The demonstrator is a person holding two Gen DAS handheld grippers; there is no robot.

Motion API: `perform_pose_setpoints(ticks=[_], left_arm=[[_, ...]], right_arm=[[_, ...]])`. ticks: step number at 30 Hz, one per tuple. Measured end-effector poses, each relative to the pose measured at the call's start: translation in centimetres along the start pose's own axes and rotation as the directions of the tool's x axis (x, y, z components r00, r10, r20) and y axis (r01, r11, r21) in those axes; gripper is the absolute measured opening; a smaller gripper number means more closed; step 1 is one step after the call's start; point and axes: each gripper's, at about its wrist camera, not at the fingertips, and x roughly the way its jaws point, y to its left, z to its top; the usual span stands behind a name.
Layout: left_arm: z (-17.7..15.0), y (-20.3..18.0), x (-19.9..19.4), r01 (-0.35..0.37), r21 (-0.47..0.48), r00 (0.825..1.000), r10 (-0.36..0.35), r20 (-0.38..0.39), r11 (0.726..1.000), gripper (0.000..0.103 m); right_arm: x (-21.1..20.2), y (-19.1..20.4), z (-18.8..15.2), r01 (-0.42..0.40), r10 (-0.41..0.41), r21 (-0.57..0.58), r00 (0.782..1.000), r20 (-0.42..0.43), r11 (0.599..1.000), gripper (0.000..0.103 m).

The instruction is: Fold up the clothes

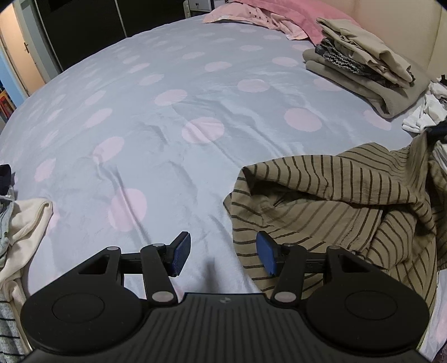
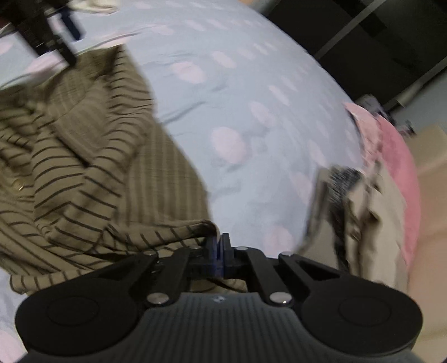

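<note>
An olive shirt with dark stripes [image 1: 335, 201] lies crumpled on the bed's blue sheet with pink dots [image 1: 167, 111]. My left gripper [image 1: 223, 251] hovers open at the shirt's left edge, its right blue pad [image 1: 265, 252] over the cloth and its left pad over bare sheet. In the right wrist view, my right gripper [image 2: 219, 251] is shut on a folded edge of the striped shirt [image 2: 83, 167], which spreads away to the left. The left gripper [image 2: 56, 36] shows blurred at the top left of that view.
A stack of folded beige and grey clothes [image 1: 363, 72] sits at the far right of the bed, close to my right gripper [image 2: 357, 209]. Pink pillows [image 1: 279, 14] lie behind it. Cream clothing [image 1: 25, 223] lies at the left edge, white items [image 1: 427, 109] at the right.
</note>
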Motion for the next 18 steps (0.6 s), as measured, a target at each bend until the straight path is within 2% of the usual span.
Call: perform_pose_setpoints(ticks=[5, 10, 14, 18], left_arm=[[0.0, -0.4, -0.5, 0.063, -0.044, 0.998, -0.062, 0.009, 0.997, 0.050], [0.2, -2.3, -1.3, 0.052, 0.018, 0.998, -0.053, 0.024, 0.998, 0.051], [0.6, -3.5, -1.8, 0.045, 0.062, 0.998, -0.048, 0.034, 0.997, 0.051], [1.2, -4.6, -1.4, 0.054, 0.094, 0.998, -0.058, 0.033, 0.994, 0.051]], right_arm=[[-2.1, -2.6, -2.4, 0.148, -0.141, 0.117, 0.988, -0.068, 0.982, 0.001], [-4.1, -4.9, -5.5, 0.267, -0.242, 0.195, 0.959, -0.147, 0.944, 0.001], [-4.5, -7.2, -8.6, 0.395, -0.340, 0.228, 0.907, -0.247, 0.890, 0.000], [-4.3, -9.7, -11.5, 0.485, -0.385, 0.280, 0.857, -0.343, 0.828, 0.000]])
